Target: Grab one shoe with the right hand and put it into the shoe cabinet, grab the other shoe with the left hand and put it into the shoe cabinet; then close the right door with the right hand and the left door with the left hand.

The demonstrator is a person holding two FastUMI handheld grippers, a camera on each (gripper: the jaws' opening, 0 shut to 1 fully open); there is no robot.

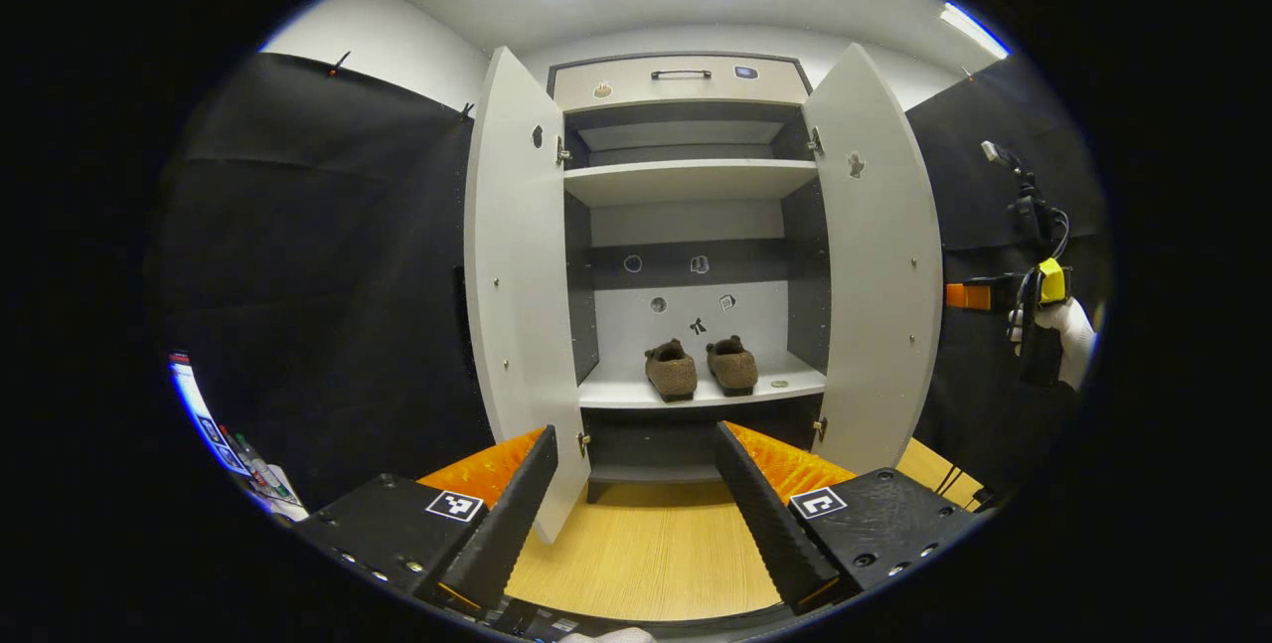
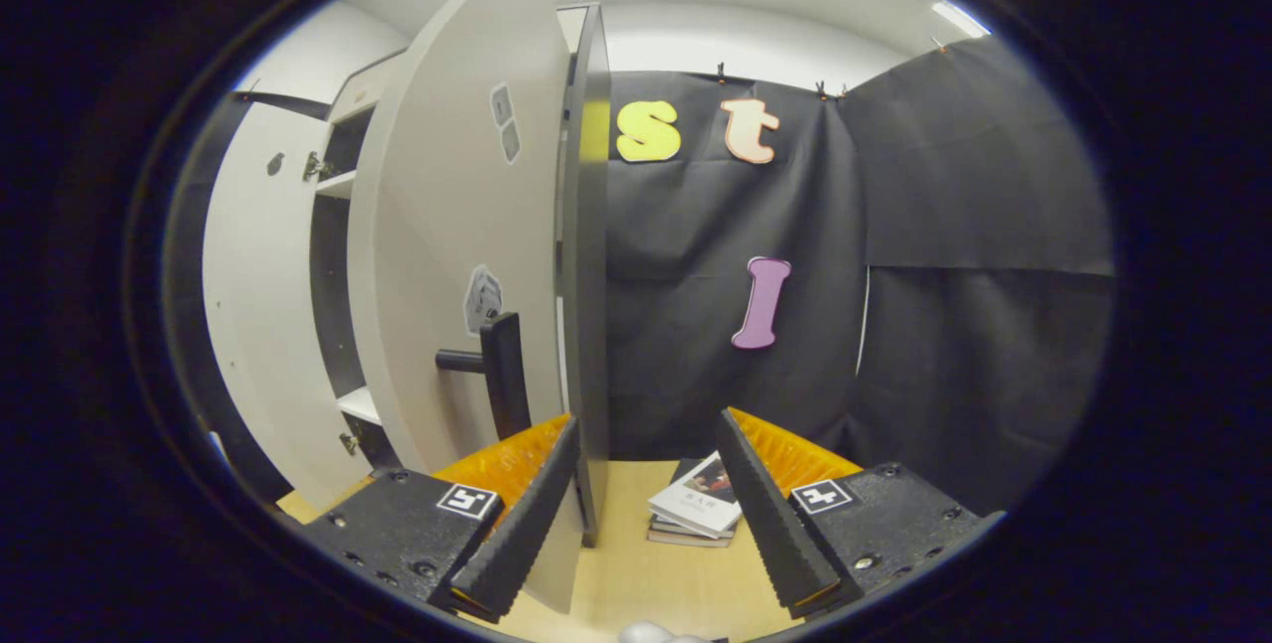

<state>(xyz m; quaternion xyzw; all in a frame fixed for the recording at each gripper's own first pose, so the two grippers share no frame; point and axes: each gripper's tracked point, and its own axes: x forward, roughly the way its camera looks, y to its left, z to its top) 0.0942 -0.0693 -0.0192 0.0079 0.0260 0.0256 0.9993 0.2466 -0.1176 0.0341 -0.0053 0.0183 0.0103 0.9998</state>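
Shoes (image 1: 701, 367) sit side by side on a shelf inside the shoe cabinet (image 1: 686, 181), and both doors stand wide open. The right gripper (image 2: 646, 504) has its fingers apart around the right door's (image 2: 447, 255) edge; the left gripper (image 1: 636, 504) hangs back, fingers apart too. The door could slip free and swing crooked. Books (image 2: 696, 509) lie on the floor, probably clear of the door.

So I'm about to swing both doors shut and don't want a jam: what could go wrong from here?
1. The right gripper is open astride the right door's outer edge, beside its handle; a finger could catch there.
2. The right hand sits behind that door, so the push could slip.
3. The left gripper is away from the left door. The shoes look clear.
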